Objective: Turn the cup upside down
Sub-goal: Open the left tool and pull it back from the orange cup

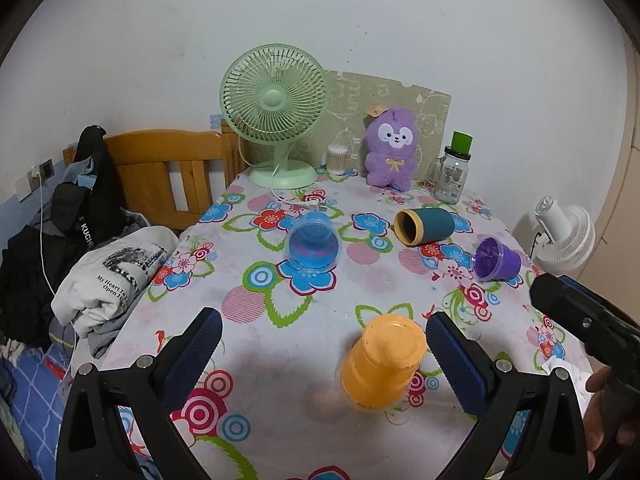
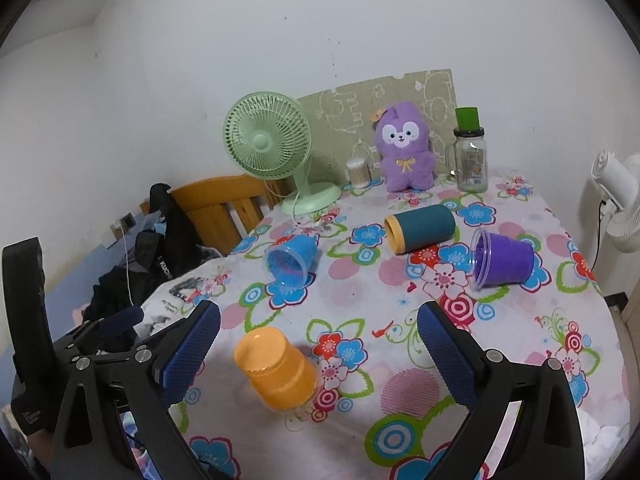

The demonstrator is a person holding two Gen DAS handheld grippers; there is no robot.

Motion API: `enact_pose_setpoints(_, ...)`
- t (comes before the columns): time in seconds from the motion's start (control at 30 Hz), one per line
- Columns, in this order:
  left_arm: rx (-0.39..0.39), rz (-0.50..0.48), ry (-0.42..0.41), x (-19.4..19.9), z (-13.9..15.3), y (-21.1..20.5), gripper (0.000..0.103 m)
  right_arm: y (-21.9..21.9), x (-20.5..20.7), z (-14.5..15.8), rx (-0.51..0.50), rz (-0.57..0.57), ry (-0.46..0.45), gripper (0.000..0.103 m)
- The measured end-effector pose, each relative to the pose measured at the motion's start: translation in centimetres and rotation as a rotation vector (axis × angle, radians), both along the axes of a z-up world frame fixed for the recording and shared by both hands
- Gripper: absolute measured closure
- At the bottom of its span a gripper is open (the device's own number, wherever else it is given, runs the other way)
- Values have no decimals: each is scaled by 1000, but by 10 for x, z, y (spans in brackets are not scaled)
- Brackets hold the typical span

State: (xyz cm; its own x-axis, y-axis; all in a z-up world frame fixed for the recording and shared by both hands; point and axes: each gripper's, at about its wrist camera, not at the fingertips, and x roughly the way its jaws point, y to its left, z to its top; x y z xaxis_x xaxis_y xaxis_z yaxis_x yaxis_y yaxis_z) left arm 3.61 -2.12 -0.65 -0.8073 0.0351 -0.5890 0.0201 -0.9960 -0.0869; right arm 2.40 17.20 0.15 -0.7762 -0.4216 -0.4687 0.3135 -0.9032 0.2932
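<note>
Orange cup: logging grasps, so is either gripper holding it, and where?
Nothing is held. The orange cup stands upside down on the table, free of the open left gripper and right gripper.

Left wrist view sits low over the near edge of the flowered table (image 1: 280,360), facing the back wall, its own left gripper (image 1: 324,336) framing the lower frame and the orange cup (image 1: 380,360) close up at lower centre. The right gripper's body pokes in at the right edge. Right wrist view looks from a bit further right and perhaps slightly higher, right gripper (image 2: 319,330) filling the bottom, orange cup (image 2: 276,368) at lower left. Both views share the whole tabletop: green fan (image 1: 275,96) (image 2: 267,142), purple plush (image 1: 392,148) (image 2: 404,148), and the lying cups mid-frame.
</note>
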Motion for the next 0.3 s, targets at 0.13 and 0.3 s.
enact_pose_setpoints(0.13,-4,-14,7,2,0,2,0,-2,1,0,3,4,1,3)
enact_pose_setpoints(0.3,2,-17,6,2,0,3,0,-2,1,0,3,3,1,3)
